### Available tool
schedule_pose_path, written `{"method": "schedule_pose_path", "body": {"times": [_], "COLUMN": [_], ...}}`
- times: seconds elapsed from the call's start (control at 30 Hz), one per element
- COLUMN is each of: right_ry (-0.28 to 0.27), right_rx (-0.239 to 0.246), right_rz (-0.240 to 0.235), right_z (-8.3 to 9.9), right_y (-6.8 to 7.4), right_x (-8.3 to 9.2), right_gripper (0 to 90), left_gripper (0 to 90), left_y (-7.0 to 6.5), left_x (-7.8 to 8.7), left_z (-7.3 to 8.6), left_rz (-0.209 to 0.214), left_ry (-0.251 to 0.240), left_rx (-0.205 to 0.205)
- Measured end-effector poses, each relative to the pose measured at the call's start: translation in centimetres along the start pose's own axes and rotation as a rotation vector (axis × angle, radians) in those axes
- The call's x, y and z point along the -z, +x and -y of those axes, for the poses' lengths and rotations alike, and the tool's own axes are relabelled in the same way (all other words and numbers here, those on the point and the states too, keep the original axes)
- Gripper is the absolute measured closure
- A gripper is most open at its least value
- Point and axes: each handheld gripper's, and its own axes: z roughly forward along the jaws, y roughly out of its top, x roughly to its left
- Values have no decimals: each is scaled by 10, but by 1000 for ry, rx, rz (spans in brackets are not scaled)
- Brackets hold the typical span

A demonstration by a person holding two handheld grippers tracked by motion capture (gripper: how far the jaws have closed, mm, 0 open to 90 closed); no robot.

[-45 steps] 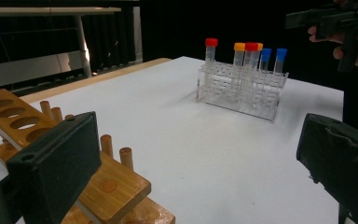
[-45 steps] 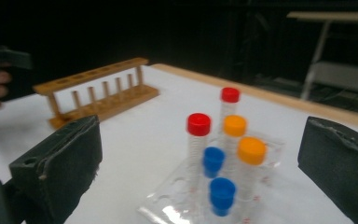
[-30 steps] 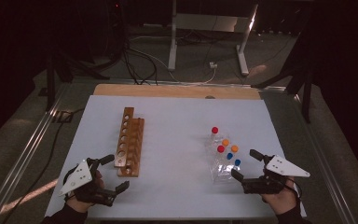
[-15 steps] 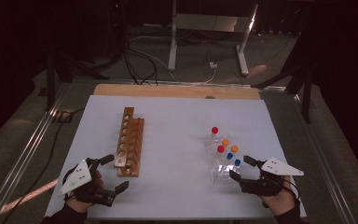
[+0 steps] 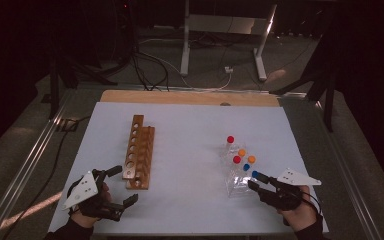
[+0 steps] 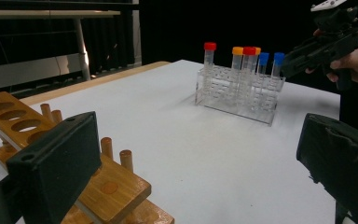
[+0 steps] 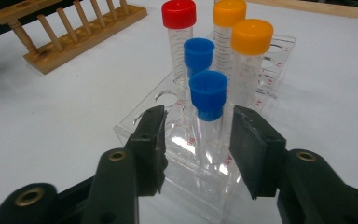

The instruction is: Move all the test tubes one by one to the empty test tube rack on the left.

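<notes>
Right gripper [image 7: 196, 151] jaws, just closing, flank the nearest blue-capped tube [image 7: 208, 122].

The blue-capped tube [image 7: 208, 119] stands upright in the near corner of the clear rack [image 7: 193, 186], between my jaws, not yet clamped.

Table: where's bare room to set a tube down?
The wide white strip between the wooden rack and the clear tube rack is free, and so is the far table beyond both. It is crowded at the clear rack's near end, where the right tool straddles a blue-capped tube.
</notes>
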Motion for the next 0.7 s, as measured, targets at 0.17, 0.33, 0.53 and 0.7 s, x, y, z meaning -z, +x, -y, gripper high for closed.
{"method": "schedule_pose_path", "body": {"times": [0.17, 0.33, 0.53, 0.7], "right_ry": [9, 14, 26, 29], "right_rx": [0, -3, 28, 47], "right_rz": [7, 8, 23, 44], "right_z": [0, 0, 1, 0], "right_y": [-1, -1, -2, -1], "right_x": [-2, -3, -4, -5], "right_gripper": [615, 664, 720, 761], "left_gripper": [6, 6, 6, 6], "left_y": [0, 0, 0, 0], "left_x": [0, 0, 0, 0], "left_z": [0, 0, 0, 0], "left_rz": [0, 1, 2, 2], "left_ry": [1, 2, 3, 3], "left_rx": [-2, -2, -1, 0]}}
